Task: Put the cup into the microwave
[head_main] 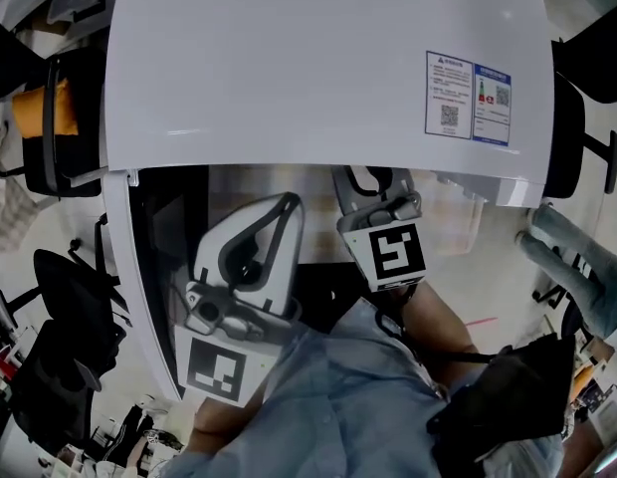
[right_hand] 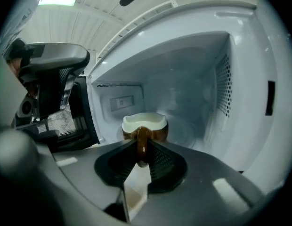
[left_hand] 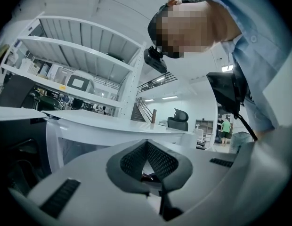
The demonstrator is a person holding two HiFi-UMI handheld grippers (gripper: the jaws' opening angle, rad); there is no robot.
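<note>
A brown cup with a cream inside hangs by its handle, and my right gripper is shut on that handle. The cup sits at the mouth of the open white microwave, just above the cavity floor. In the head view the right gripper reaches under the microwave's top, and the cup is hidden there. My left gripper hovers beside the open door, its pads meeting at the tip with nothing between them.
The microwave door stands swung out to the left, close to the left gripper. The perforated right cavity wall lies to the cup's right. Black office chairs stand on the floor at the left, and white shelving stands behind.
</note>
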